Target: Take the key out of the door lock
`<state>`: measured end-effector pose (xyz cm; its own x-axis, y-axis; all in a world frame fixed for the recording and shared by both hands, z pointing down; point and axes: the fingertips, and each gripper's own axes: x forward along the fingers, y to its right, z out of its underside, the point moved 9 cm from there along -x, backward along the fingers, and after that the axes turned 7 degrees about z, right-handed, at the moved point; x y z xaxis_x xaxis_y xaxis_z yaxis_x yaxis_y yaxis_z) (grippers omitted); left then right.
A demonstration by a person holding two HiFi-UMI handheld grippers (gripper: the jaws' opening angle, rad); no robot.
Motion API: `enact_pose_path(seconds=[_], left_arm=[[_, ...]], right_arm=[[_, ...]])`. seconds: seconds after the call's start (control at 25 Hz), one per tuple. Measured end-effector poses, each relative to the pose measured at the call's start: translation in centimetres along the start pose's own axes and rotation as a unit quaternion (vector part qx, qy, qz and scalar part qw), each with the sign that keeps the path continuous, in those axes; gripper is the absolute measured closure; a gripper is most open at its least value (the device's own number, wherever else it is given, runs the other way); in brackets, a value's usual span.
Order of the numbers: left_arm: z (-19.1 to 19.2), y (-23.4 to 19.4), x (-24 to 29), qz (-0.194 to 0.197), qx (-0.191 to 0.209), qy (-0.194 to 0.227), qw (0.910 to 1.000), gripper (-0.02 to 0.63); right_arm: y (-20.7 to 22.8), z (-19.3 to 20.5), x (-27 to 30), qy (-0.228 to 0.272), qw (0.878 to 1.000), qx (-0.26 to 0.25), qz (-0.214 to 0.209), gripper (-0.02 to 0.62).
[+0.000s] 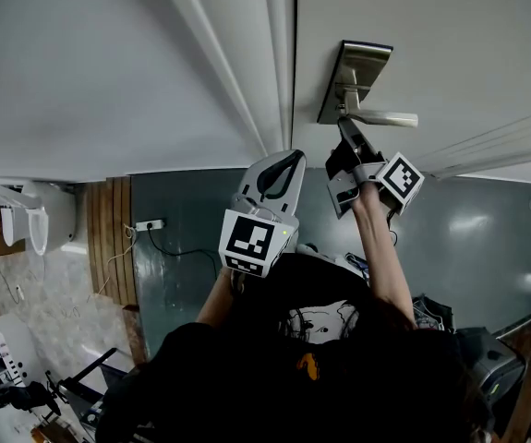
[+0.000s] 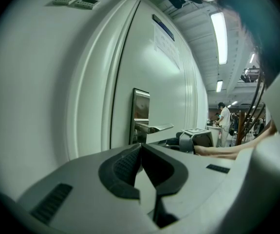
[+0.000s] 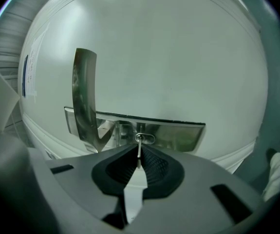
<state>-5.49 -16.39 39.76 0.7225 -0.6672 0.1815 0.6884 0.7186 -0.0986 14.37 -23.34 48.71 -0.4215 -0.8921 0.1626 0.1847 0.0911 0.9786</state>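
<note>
Only a thin, edge-on sliver of the key (image 3: 139,155) shows between the right gripper's (image 3: 139,146) fingers (image 3: 152,164); the rest of it lies hidden between them and inside the lock (image 3: 143,139). In the head view that gripper (image 1: 343,127) covers key and keyhole alike. Its body cuts off the plate's (image 3: 178,133) lower edge. The print on the door notice (image 2: 166,43) is too small to read.

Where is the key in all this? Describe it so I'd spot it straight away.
On the white door, find the shiny metal plate that carries the handle. From its keyhole a thin silver key sticks straight out, pinched between the dark pads of the right gripper. Unlike the broad, bent handle beside it, it is a slim flat strip.
</note>
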Motion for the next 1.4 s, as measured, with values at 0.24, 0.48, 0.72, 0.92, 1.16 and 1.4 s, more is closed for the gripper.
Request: enact_pose_path(seconds=[0.24,0.48,0.72,0.92,1.16,1.4], left_arm=[[0.0,0.2,0.3,0.003,0.002,-0.002,1.0000,0.597],[-0.2,0.4,0.5,0.004,0.003,-0.004,1.0000,0.597],[0.4,0.2,1.3,0.005,-0.001,-0.007,1.0000,0.597],[0.4,0.6,1.5,0.012,-0.001,-0.008,0.9999,0.597],[0.1,1.4,1.2,0.017,0.004,-0.006,0.9998,0.597],[-0.4,2.7,0.8,0.017,0.010,0.000,0.9998,0.597]], right_arm=[[0.2,-0.1,0.0,-0.002,1.000,0.006,0.001,0.575],[-0.1,0.0,0.0,-0.003,1.000,0.014,-0.003,0.575],[0.9,0.2,-0.8,-0.005,1.000,0.011,-0.003,0.575],[0.9,0.4,-1.1,-0.007,1.000,0.011,-0.006,0.575],[0.8,0.8,-2.5,-0.015,1.000,0.004,-0.006,0.575],[0.1,0.9,-4.4,-0.024,1.000,-0.012,-0.013,0.575]])
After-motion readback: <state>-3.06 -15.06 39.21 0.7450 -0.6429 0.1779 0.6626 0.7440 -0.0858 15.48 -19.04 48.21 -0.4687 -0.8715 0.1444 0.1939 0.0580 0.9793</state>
